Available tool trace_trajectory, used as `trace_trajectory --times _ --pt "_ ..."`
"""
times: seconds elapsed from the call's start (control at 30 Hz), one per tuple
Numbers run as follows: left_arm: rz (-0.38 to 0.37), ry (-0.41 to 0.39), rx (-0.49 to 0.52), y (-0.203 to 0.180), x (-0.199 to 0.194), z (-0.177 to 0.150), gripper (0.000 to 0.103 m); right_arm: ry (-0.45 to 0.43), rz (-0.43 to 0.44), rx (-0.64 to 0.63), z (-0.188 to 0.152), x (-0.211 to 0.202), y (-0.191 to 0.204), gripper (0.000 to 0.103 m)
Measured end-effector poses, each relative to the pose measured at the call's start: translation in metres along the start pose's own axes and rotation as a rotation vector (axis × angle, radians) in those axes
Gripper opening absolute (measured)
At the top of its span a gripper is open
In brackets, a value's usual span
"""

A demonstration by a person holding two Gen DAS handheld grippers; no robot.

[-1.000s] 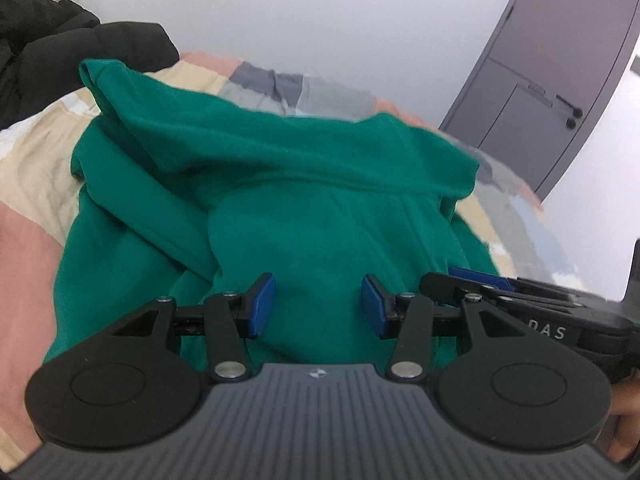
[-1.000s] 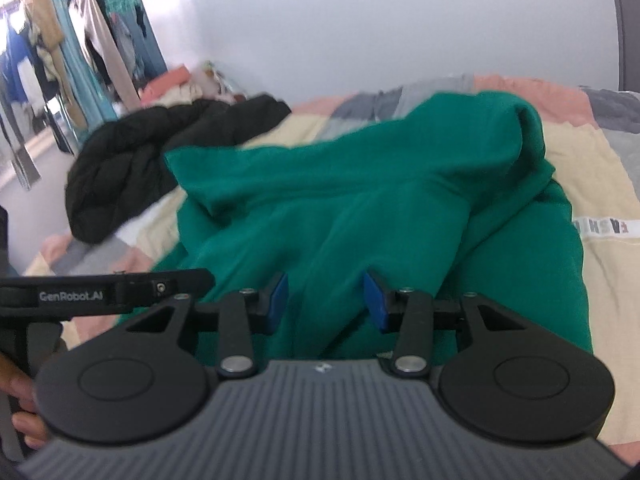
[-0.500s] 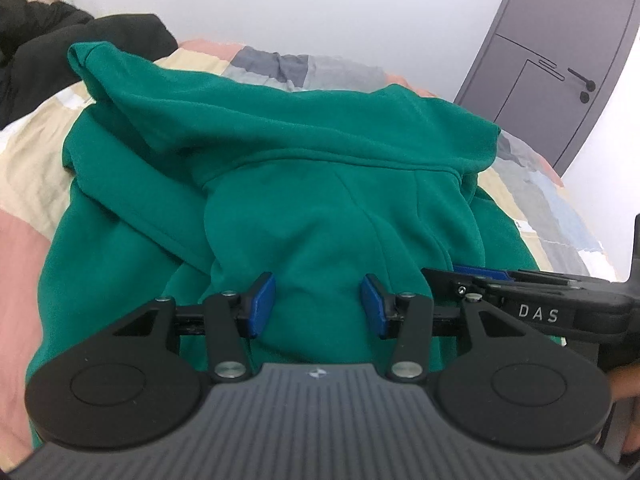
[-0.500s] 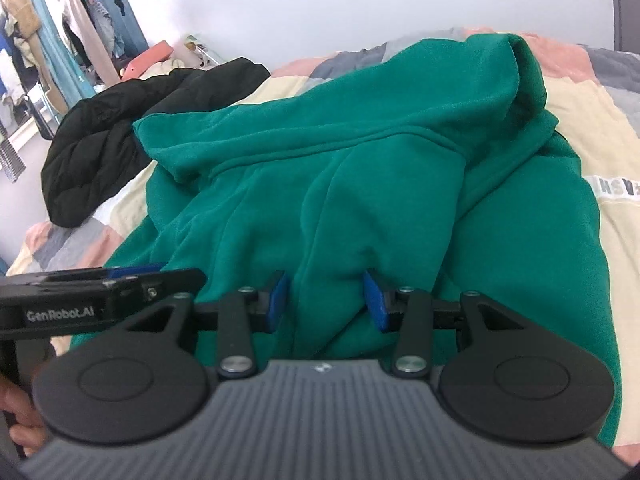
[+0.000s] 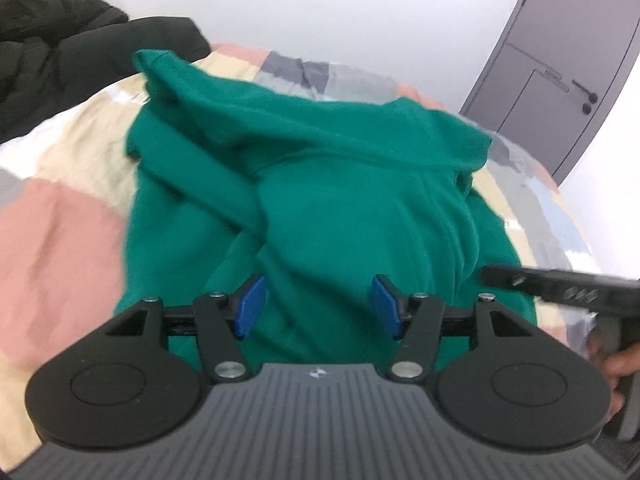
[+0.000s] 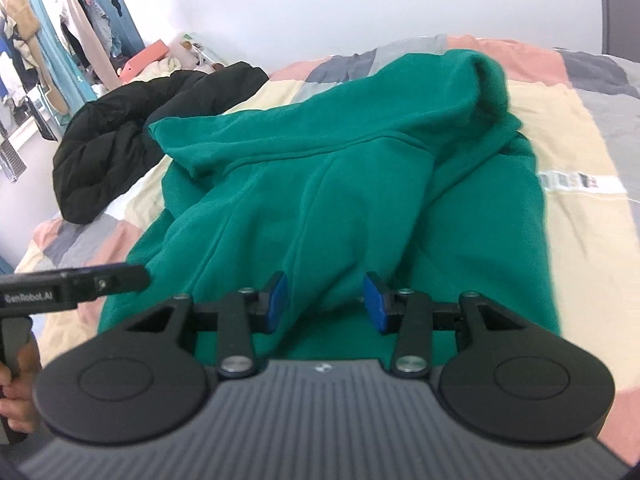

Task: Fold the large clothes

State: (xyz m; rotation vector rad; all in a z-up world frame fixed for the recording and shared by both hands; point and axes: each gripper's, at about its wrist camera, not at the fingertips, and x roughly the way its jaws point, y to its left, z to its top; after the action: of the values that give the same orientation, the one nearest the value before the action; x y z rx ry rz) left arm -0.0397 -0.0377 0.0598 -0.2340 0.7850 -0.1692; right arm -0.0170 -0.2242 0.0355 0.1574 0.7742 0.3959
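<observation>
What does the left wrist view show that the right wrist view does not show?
Only the left wrist view shows the grey door. Only the right wrist view shows the hanging clothes and a white label on the bedcover. Both show the green hoodie on the patchwork bedcover, the black jacket beyond it, and an open hand-held gripper: the left hand-held gripper and the right hand-held gripper.

Left gripper [image 5: 318, 306] jaws apart over the green hoodie [image 5: 340, 200] — right gripper [image 5: 560, 284] alongside.
</observation>
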Motion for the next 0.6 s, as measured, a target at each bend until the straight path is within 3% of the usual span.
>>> trace_trajectory --times 0.13,0.33,0.43,0.5,0.6 --pt "0.058 0.052 0.001 0.01 -0.017 -0.008 0.065 0.02 -0.045 0.021 -0.005 -0.027 -0.015 0.045" --pt "0.074 0.13 -0.105 0.04 -0.039 -0.003 0.065 0.106 -0.087 0.098 -0.012 -0.055 -0.049 0.046" --pt "0.075 0.175 -0.178 0.058 -0.039 -0.003 0.065 0.105 -0.124 0.123 -0.011 -0.06 -0.057 0.063" --pt "0.093 0.187 -0.229 0.073 -0.038 -0.005 0.065 0.095 -0.148 0.155 -0.013 -0.058 -0.063 0.081" --pt "0.121 0.192 -0.314 0.093 -0.038 -0.007 0.065 0.126 -0.181 0.21 -0.016 -0.048 -0.077 0.081"
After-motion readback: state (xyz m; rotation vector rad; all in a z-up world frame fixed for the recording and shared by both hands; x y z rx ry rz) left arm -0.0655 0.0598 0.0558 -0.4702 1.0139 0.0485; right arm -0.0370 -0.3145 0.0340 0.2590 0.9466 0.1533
